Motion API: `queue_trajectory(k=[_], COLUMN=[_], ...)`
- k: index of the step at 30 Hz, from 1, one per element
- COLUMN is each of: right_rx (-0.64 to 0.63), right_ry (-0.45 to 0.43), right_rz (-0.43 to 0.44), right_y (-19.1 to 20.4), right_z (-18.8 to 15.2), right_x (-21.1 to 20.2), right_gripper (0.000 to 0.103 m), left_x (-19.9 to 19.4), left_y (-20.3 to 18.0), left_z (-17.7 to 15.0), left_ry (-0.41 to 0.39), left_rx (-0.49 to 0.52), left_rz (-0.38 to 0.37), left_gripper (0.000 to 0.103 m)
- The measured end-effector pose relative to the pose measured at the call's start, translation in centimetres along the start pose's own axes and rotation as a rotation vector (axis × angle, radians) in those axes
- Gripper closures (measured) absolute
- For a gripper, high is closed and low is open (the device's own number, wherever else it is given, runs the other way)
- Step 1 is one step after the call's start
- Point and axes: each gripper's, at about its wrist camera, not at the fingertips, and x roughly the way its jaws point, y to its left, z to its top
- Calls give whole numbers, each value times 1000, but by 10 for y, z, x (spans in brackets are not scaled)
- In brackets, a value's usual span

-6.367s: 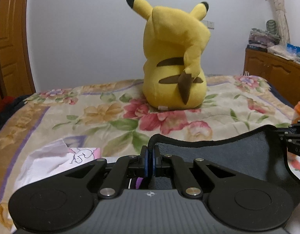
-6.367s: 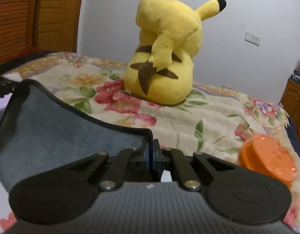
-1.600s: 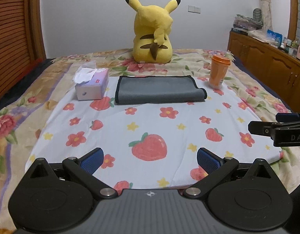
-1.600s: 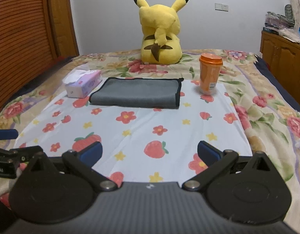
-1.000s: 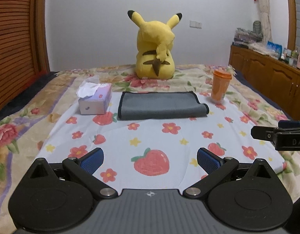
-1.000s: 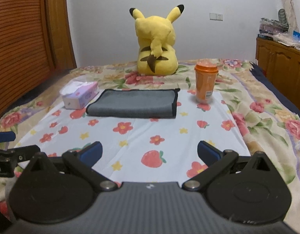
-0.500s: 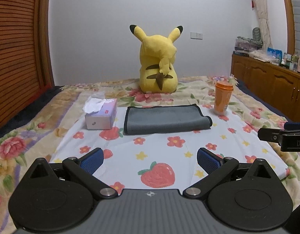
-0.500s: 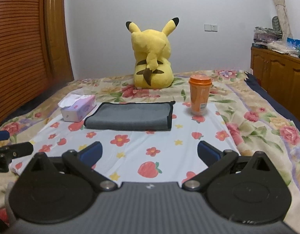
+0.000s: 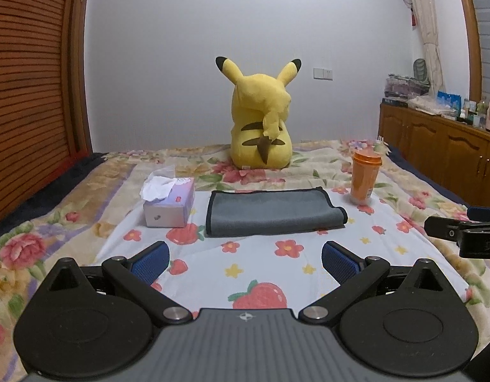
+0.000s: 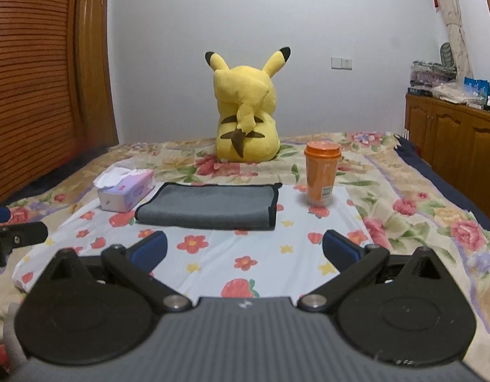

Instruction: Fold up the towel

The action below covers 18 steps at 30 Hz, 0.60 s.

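A grey towel with a black hem (image 9: 273,211) lies folded flat on the white strawberry-print sheet (image 9: 261,273), far ahead of both grippers; it also shows in the right wrist view (image 10: 210,207). My left gripper (image 9: 245,261) is open and empty, well back from the towel. My right gripper (image 10: 245,248) is open and empty, also well back. The right gripper shows at the right edge of the left wrist view (image 9: 461,232), and the left gripper at the left edge of the right wrist view (image 10: 12,238).
A tissue box (image 9: 168,205) stands left of the towel and an orange cup (image 9: 364,178) right of it. A yellow Pikachu plush (image 9: 261,127) sits behind on the floral bedspread. A wooden cabinet (image 9: 445,156) lines the right wall; a slatted wooden door (image 9: 28,95) is at left.
Both grippers let go of the towel, opened, and pulled back and down toward the bed's near edge. The towel now lies folded and looks smaller and farther away.
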Motion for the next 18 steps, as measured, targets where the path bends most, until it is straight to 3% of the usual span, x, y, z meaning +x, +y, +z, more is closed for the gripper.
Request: queue_trajectory(k=[18], right_rx=[17], right_ry=[-49], right_rz=[-5], right_y=[-5], right_z=[1], right_x=[-6], right_gripper=[0], left_x=[-6], left_y=[-2], left_z=[2], left_ry=[-41], left_rx=[25], left_rz=[11], left_gripper=[0])
